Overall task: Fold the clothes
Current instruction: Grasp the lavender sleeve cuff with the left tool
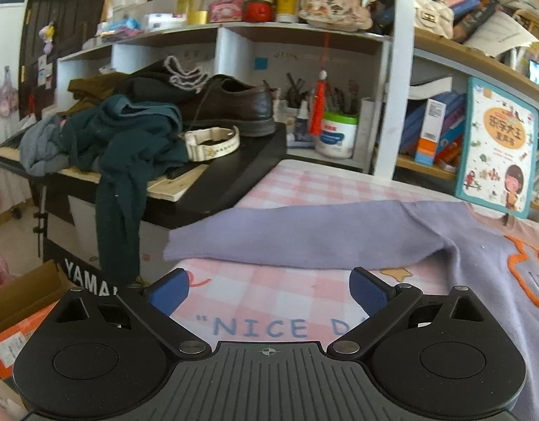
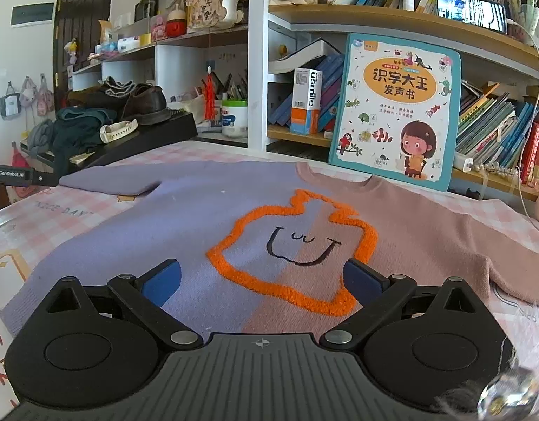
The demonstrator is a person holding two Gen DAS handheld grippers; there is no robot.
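Observation:
A two-tone sweater [image 2: 206,217], lilac on the left half and dusty pink on the right, lies flat and face up on the pink checked cloth [image 2: 41,224]. An orange outline with a smiling face [image 2: 297,242] marks its chest. Its lilac sleeve [image 1: 297,235] stretches out to the left. My left gripper [image 1: 269,291] is open just short of that sleeve, over the cloth, holding nothing. My right gripper [image 2: 262,280] is open above the sweater's lower front, empty too. The left gripper's body [image 2: 20,175] shows at the right wrist view's left edge.
A black keyboard [image 1: 213,182] at the left carries a heap of dark clothes [image 1: 122,133], a brown shoe [image 1: 230,105] and a white band. Behind the table stand full bookshelves [image 2: 490,129] and a picture book [image 2: 395,112] leaning upright. Cardboard boxes [image 1: 20,301] sit on the floor.

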